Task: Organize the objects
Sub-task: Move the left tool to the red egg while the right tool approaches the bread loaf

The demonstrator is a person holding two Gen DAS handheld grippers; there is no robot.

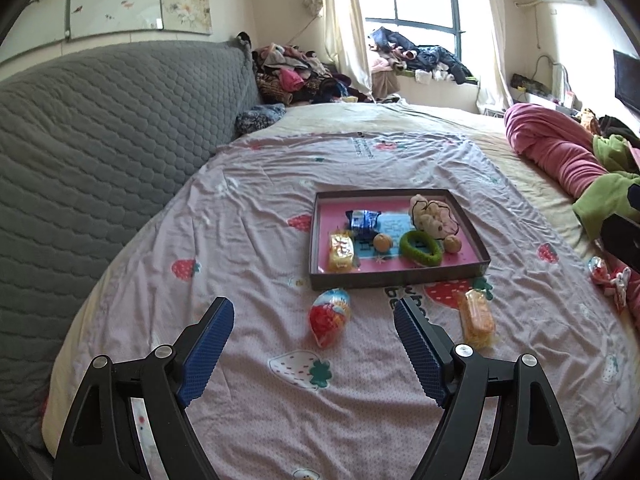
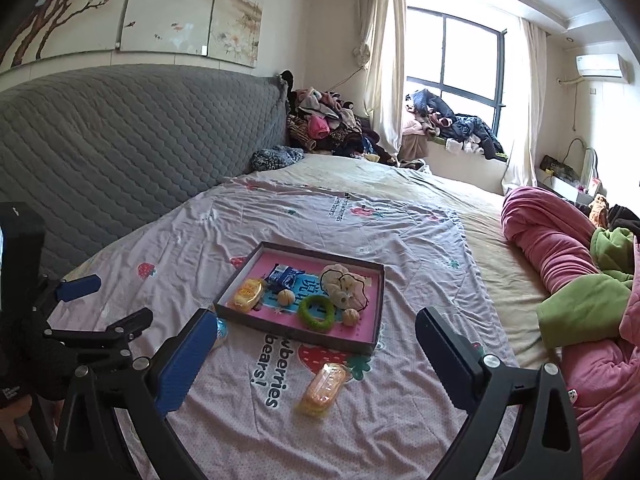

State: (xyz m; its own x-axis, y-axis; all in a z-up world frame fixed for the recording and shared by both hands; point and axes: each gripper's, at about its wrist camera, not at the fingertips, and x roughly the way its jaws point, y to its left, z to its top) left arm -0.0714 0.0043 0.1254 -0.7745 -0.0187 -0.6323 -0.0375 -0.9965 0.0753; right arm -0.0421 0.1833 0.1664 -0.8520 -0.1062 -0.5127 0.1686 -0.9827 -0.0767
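Left wrist view: left gripper (image 1: 314,322) is spread wide, holding nothing, hovering low over the bedsheet (image 1: 248,208). A red/blue snack packet (image 1: 330,320) lies on the sheet between the fingers, just short of the tray (image 1: 400,276); judged as the next pick target, given the alignment. An orange wrapped snack (image 1: 476,318) lies to the R, also outside the tray. Inside the tray: yellow packet (image 1: 341,250), blue packet (image 1: 363,220), green ring (image 1: 421,247), cream scrunchie (image 1: 432,214), two small round nuts (image 1: 382,243). Tray acts as collection pt, so loose items approx. in front of it remain to be moved. Sheet print partly readable only; packet labels too small to read.

Right wrist view: right gripper (image 2: 316,340) is likewise spread, empty, aimed at the tray's (image 2: 294,334) near edge, w/ the orange snack just ahead on the sheet. Sheet text reads "...wberries bears!". The left gripper shows at frame L, fingers apart. Wall art (image 2: 160,4) carries Chinese characters, not legible.
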